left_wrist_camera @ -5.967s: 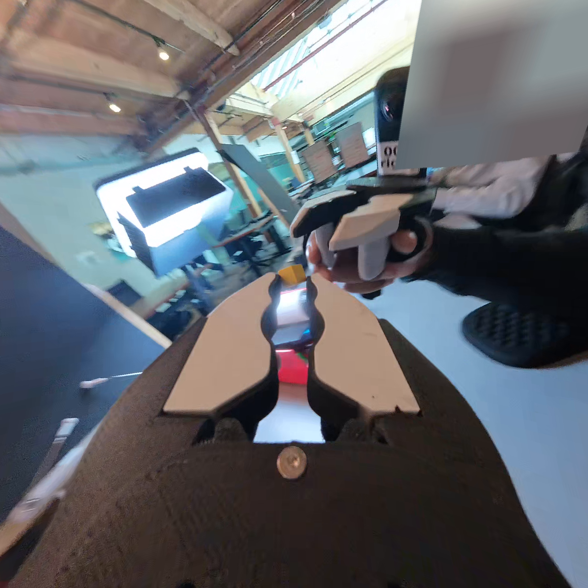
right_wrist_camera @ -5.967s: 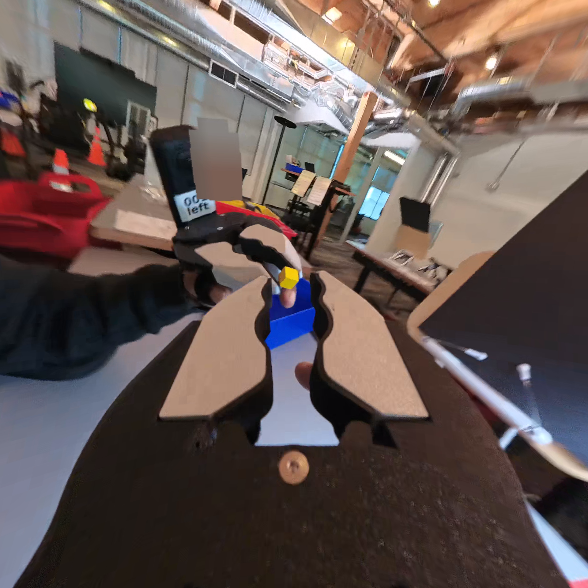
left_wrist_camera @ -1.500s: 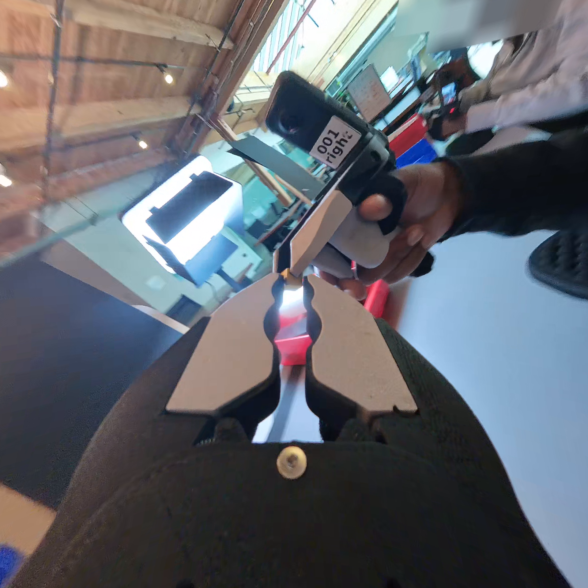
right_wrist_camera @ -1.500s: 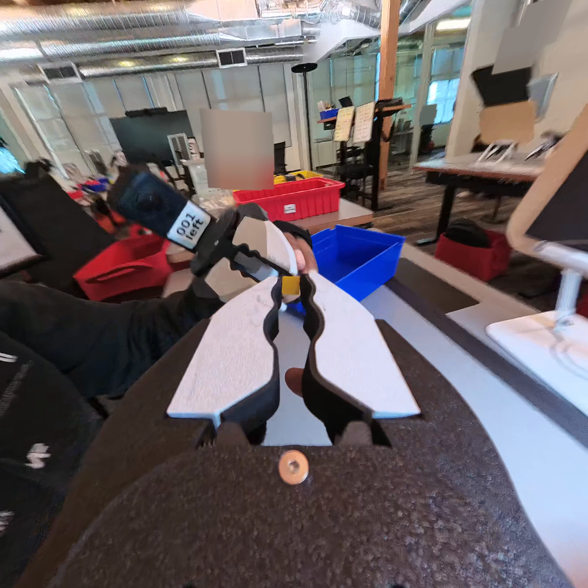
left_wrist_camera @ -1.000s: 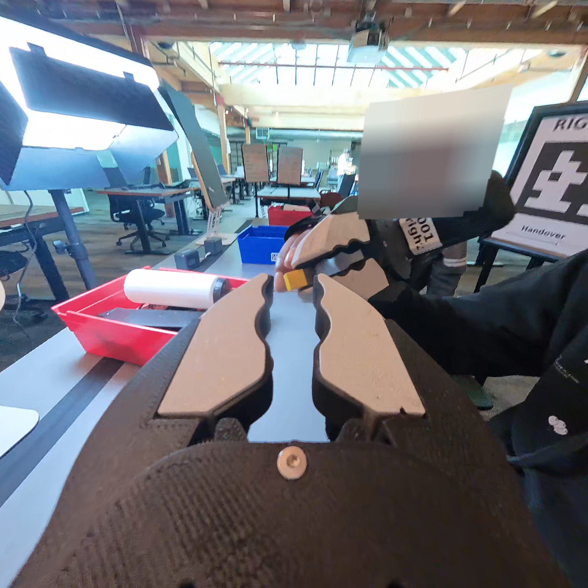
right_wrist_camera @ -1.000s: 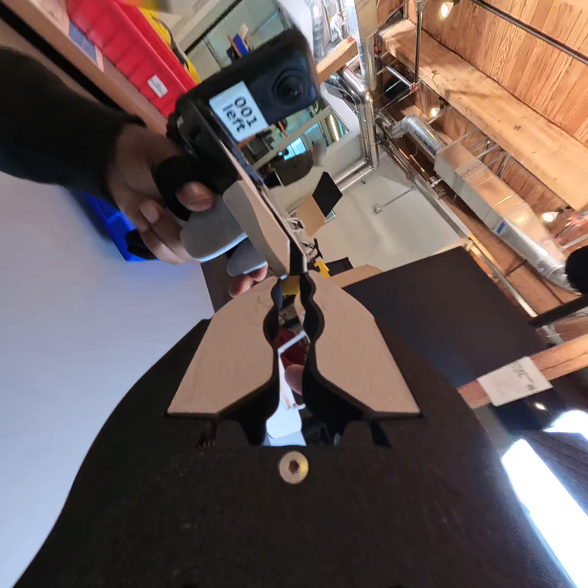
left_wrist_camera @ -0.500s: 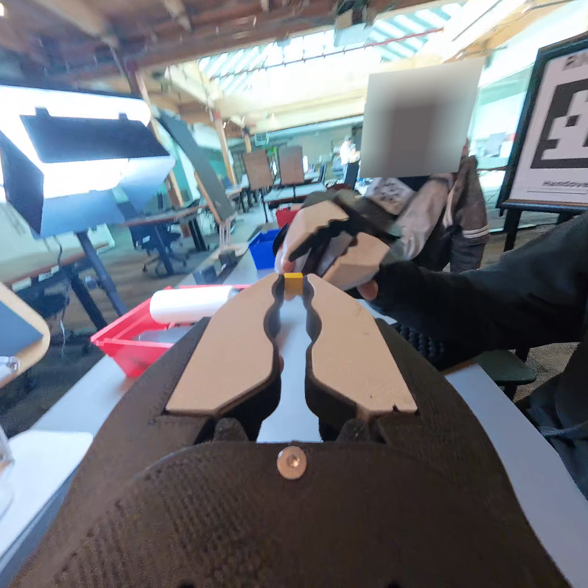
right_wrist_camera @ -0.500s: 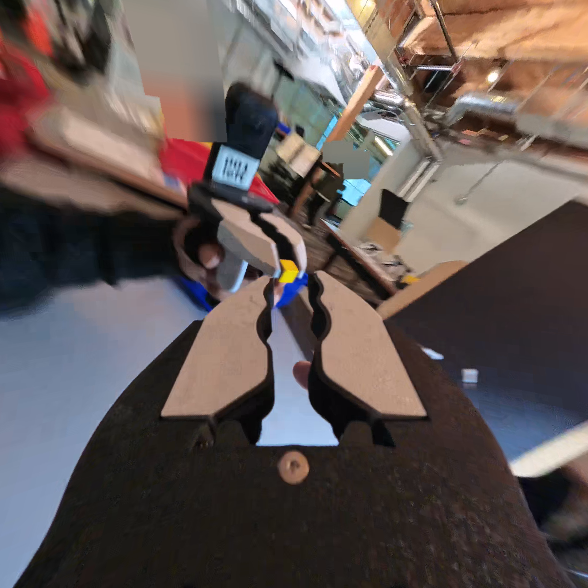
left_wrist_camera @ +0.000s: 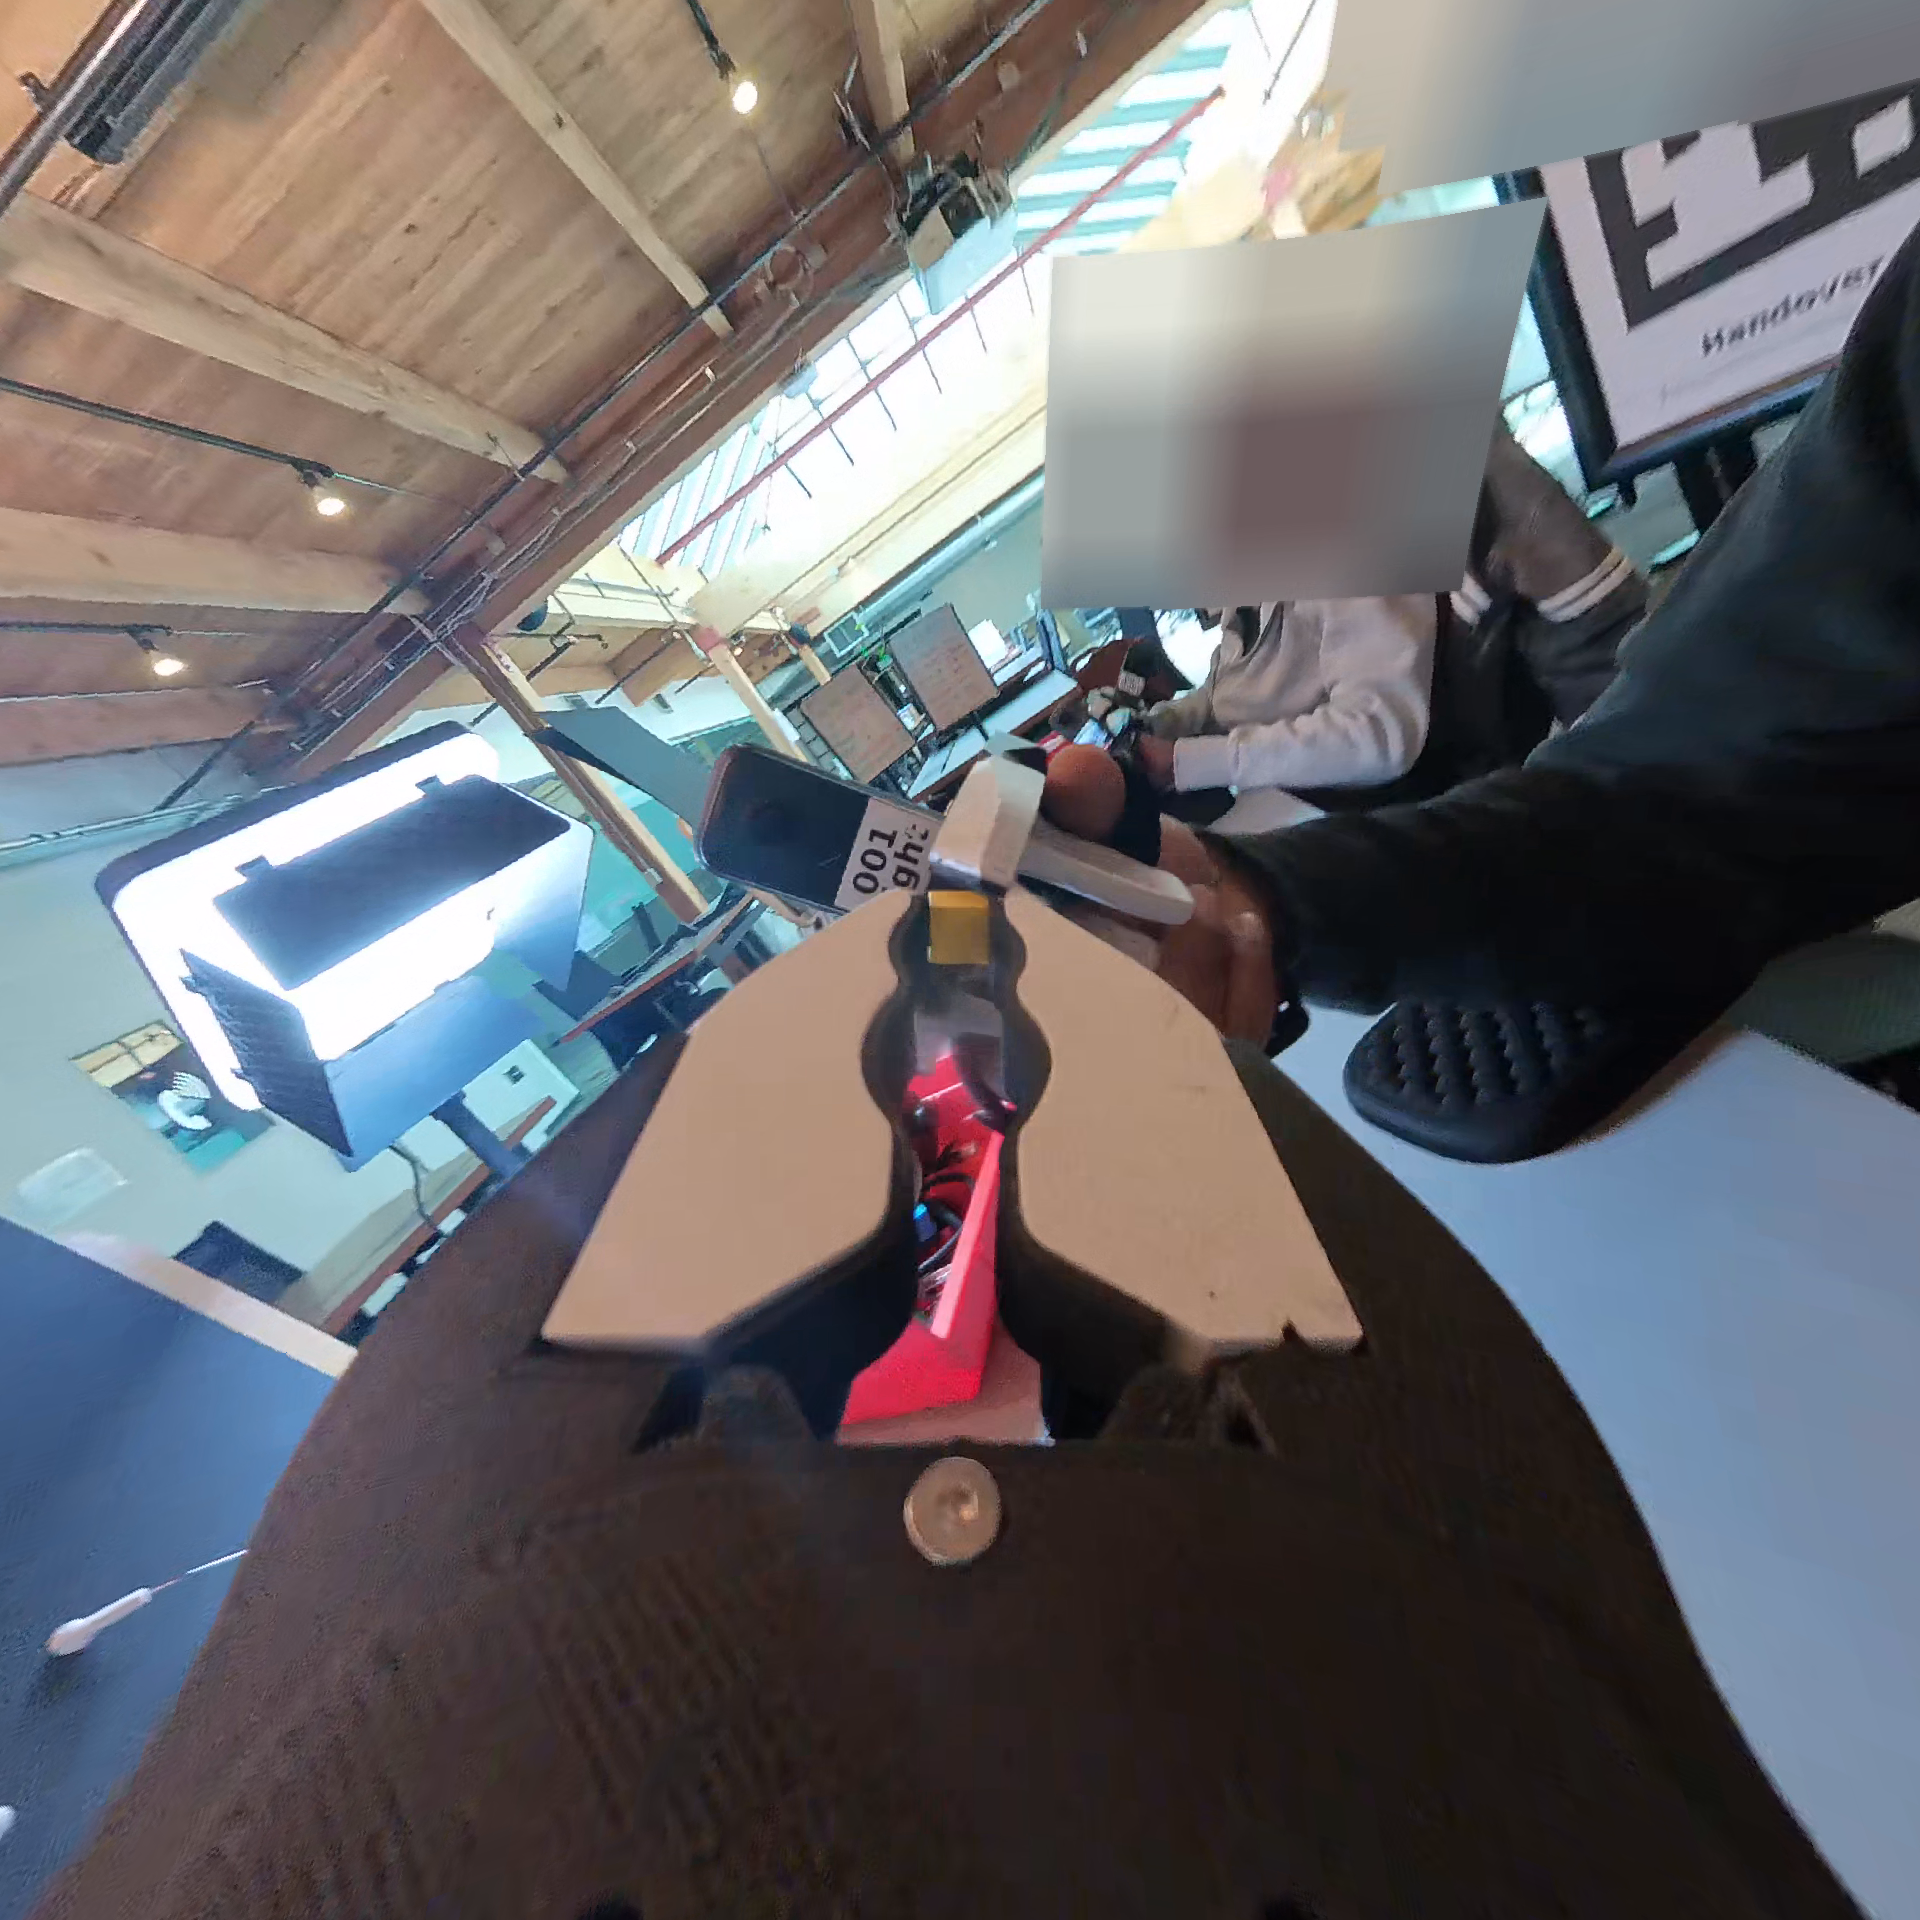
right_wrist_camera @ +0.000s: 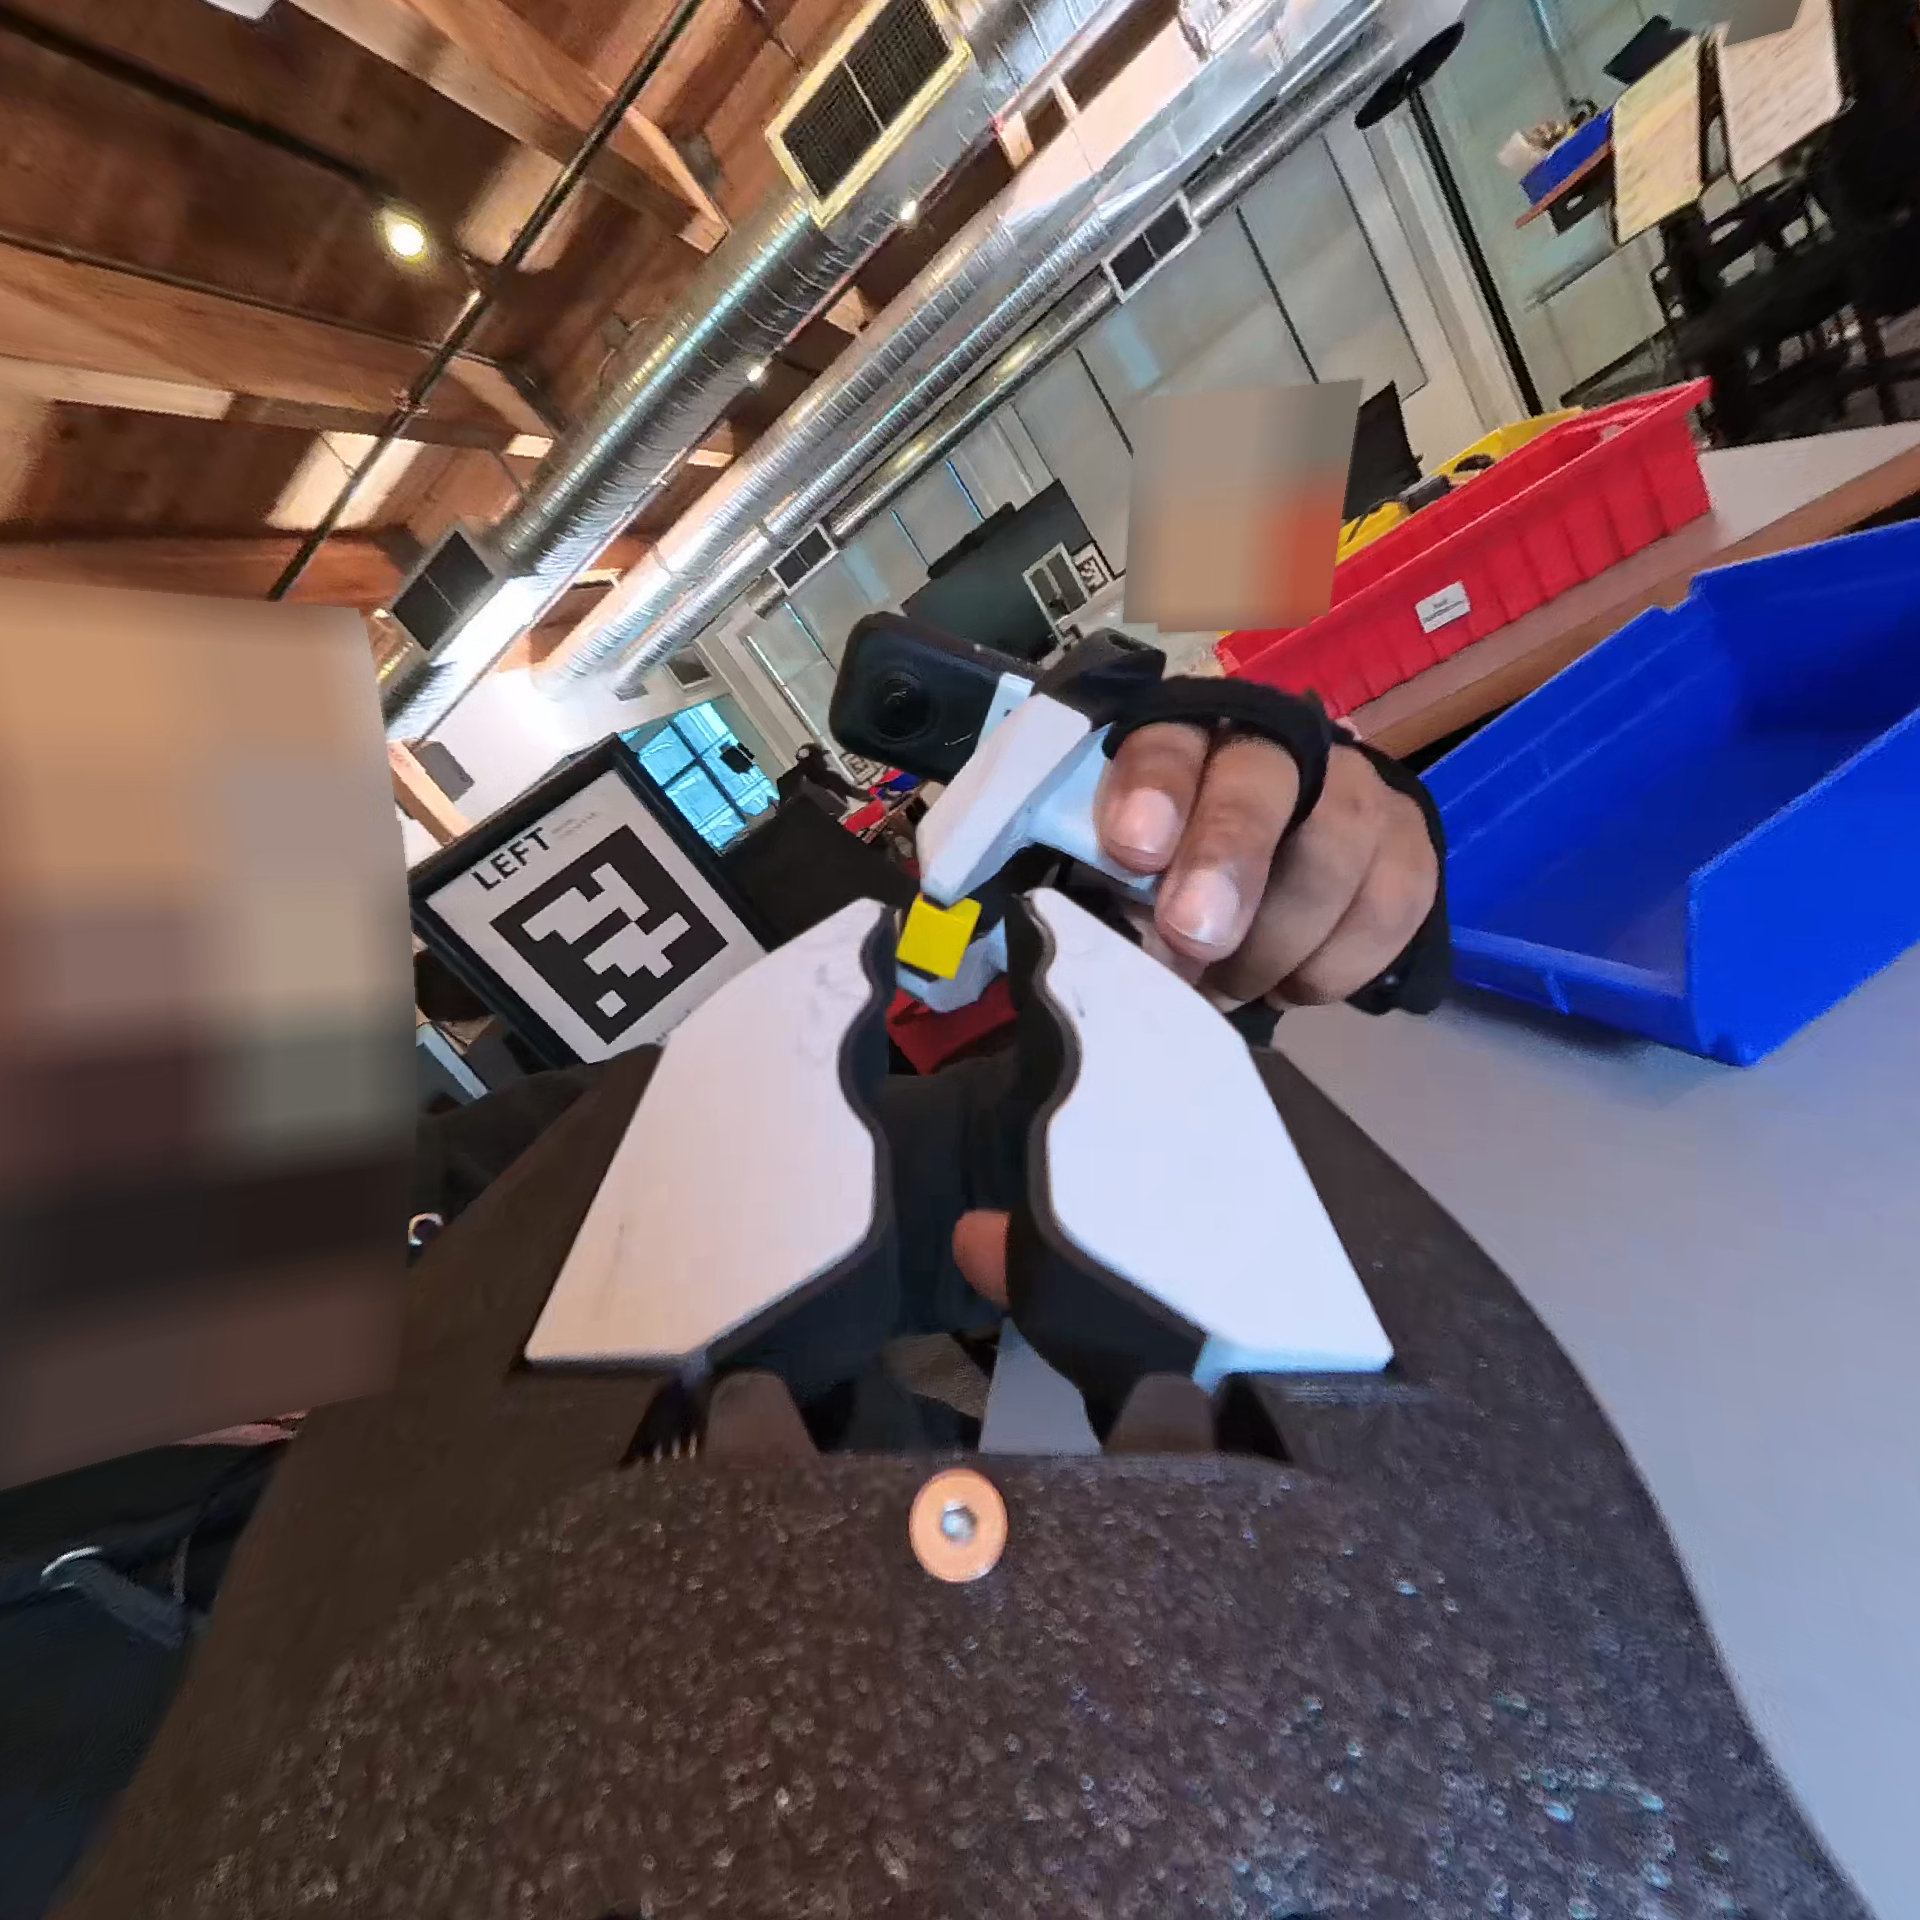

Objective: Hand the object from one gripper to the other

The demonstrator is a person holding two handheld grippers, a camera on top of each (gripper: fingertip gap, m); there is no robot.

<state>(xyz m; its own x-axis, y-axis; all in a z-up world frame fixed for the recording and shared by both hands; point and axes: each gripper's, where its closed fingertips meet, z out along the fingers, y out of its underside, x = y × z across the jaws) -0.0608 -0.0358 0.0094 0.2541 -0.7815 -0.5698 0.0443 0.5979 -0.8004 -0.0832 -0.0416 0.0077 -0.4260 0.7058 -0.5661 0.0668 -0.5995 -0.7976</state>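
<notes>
Between the tips of the left gripper (left_wrist_camera: 958,928) a small yellow cube (left_wrist_camera: 957,930) is pinched, held above a grey table (left_wrist_camera: 1662,1299). Only the right wrist view shows the right gripper (right_wrist_camera: 951,940) with jaws spread around the cube, and a blue bin (right_wrist_camera: 1714,831). Only the left wrist view shows a red tray (left_wrist_camera: 961,1288).

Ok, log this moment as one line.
stage: handover | yellow cube: clamped in left gripper | right gripper: open around cube | table: nothing set down
</notes>
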